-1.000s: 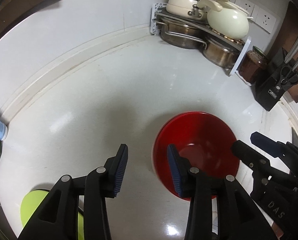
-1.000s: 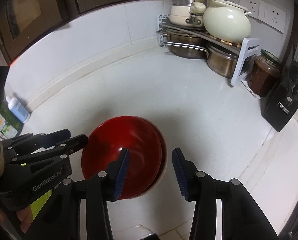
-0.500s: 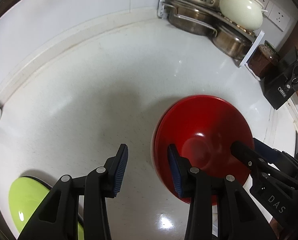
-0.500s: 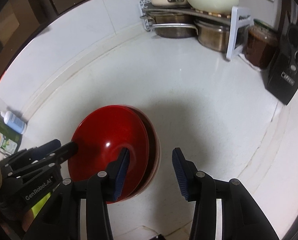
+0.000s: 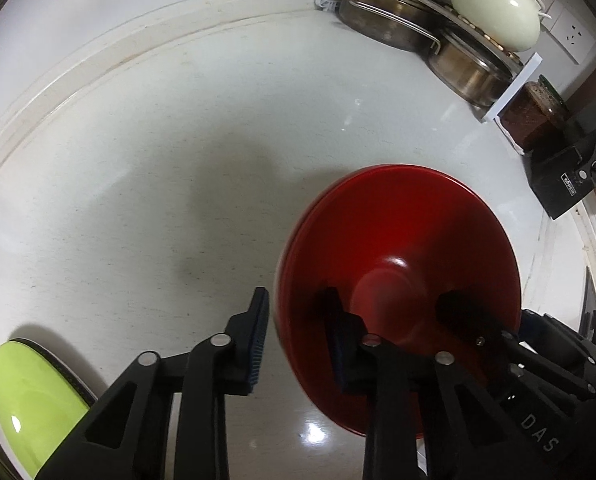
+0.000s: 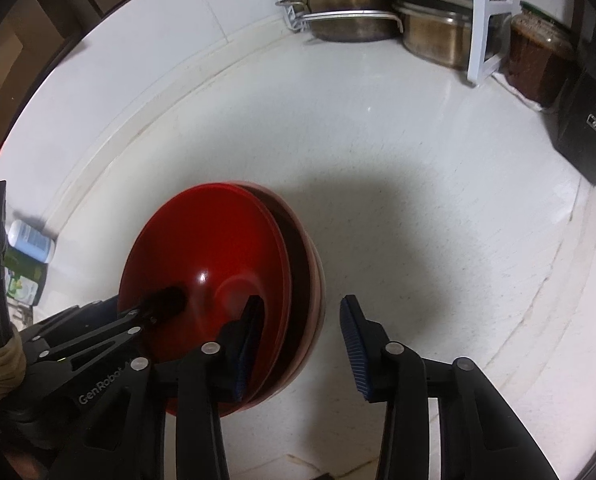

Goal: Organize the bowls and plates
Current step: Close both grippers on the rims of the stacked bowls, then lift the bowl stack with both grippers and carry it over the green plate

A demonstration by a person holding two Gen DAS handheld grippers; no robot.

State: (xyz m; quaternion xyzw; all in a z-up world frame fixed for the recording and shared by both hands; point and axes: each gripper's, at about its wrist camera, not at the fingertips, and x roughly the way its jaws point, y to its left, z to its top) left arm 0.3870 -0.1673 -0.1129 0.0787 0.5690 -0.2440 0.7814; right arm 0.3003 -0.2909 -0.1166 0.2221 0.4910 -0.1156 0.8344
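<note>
The near rim of the red bowl is hidden behind the fingers in both views, and its edge is blurred; in the right view a darker bowl and a pale rim show under it, but how many are stacked cannot be told. The green plate is cut off at the lower left edge of the left view. The bowl stack sits on the white bench, which has open room toward the back wall and left; the pot rack, jar and knife block crowd the far right corner, well apart from the bowls, and a bottle lies at the left edge. The left gripper is spread wide, straddling the bowl's left rim, one finger inside, one outside. The right gripper is also wide, straddling the right rim, its left finger over the bowl, its right finger above bare bench.
</note>
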